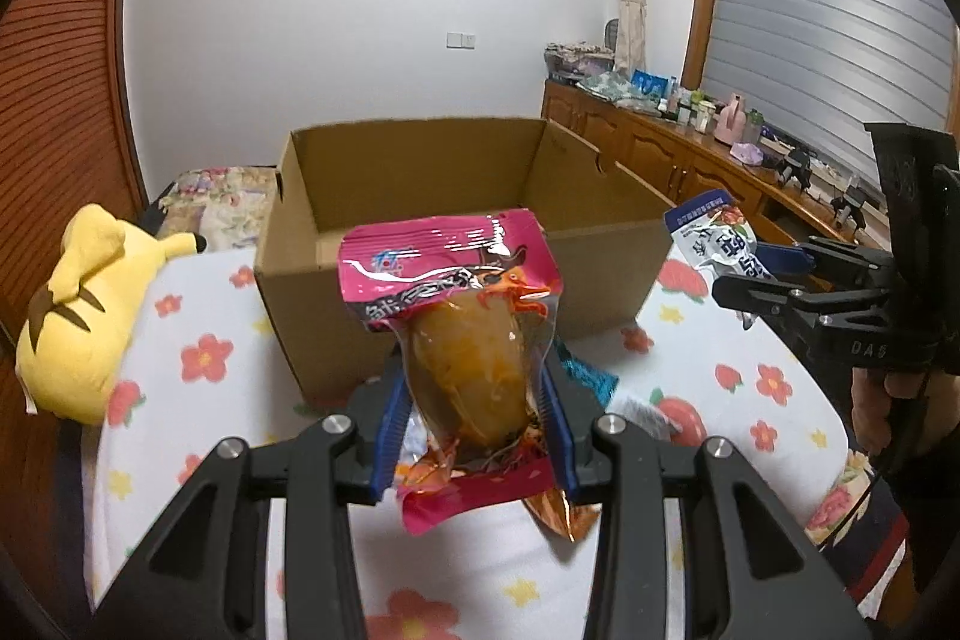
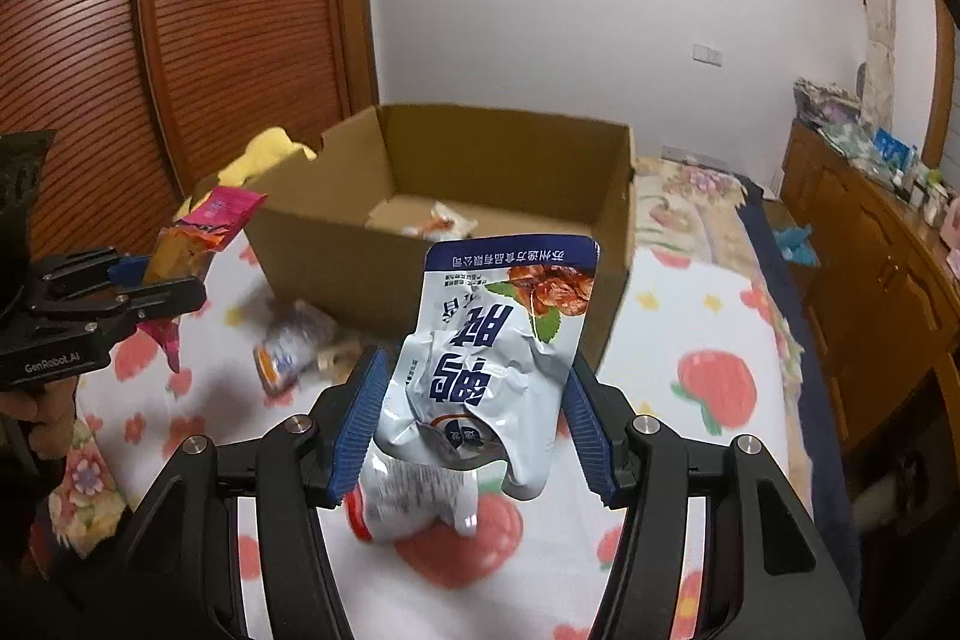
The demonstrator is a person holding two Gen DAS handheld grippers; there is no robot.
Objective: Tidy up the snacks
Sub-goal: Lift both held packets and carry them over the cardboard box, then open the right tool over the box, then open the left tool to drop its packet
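Blue pads on the left gripper [image 1: 474,424] squeeze the sides of a pink snack pack [image 1: 465,334]. That pack stands up tall, its long way going up and down, with the pink top edge pointing at the ceiling and leaning a bit toward the cardboard box [image 1: 420,220]. You can see orange food through its clear middle. It is held up above the flowery sheet [image 1: 198,358], just in front of the box.

Over on the other side, the right gripper [image 2: 474,424] is clamped on a white and blue snack bag [image 2: 498,340]. This bag also stands up, dark blue edge on top, and its letters are upside down. Its crumpled bottom hangs down between the pads.

The box is open on top, with some small snacks [image 2: 444,220] lying inside. Another snack pack [image 2: 294,346] lies on the sheet beside the box. A yellow plush toy [image 1: 90,304] rests to the left.
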